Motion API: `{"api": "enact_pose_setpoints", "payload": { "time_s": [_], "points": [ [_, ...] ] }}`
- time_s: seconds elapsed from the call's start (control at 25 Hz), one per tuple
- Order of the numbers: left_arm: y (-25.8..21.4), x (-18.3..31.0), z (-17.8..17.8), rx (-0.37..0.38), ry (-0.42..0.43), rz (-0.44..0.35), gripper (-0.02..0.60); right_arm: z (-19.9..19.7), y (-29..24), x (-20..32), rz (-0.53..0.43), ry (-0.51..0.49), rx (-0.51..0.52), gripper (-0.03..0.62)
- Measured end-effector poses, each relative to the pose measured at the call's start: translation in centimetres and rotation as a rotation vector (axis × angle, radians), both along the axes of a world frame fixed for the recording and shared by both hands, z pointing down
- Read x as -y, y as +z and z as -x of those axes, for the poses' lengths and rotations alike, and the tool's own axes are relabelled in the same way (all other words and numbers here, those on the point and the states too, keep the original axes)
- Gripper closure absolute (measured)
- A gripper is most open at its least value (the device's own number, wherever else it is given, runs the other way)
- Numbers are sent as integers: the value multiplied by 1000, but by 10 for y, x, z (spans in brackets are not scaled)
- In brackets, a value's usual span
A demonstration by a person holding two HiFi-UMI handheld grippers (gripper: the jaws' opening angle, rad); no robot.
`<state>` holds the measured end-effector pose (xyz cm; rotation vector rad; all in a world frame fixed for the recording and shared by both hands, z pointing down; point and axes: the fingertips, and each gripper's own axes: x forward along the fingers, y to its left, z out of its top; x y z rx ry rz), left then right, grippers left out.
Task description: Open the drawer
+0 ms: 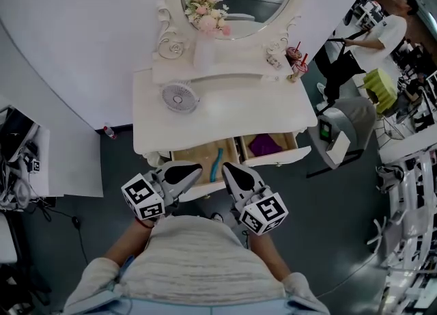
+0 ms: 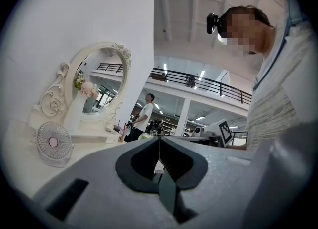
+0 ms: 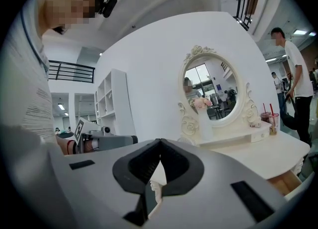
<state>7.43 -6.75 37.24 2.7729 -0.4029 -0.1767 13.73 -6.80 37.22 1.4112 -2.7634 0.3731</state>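
Bright, even indoor light with soft shadows. Ceiling strip lights (image 2: 201, 73) glow far off in the left gripper view. The white dressing table (image 1: 232, 112) top looks washed out. Both gripper views are fisheye, bending straight lines, with black corners and a soft near foreground.

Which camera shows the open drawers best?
The head view: looking down, it shows both open drawers and their insides. The right gripper view catches only a drawer's corner at its lower right; the left gripper view shows no drawer.
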Motion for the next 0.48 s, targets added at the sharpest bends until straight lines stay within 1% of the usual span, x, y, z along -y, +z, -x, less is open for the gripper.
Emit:
{"api": "enact_pose_setpoints", "payload": {
  "time_s": [0.16, 0.28, 0.48],
  "points": [
    [-4, 1, 4, 2, 1, -15, 566, 3, -3, 1, -13, -5, -1, 585],
    [-9, 2, 7, 2, -7, -14, 566, 6, -5, 0, -19, -6, -15, 586],
    [-11, 0, 13, 1, -6, -16, 566, 10, -6, 0, -17, 0, -4, 586]
  ]
}}
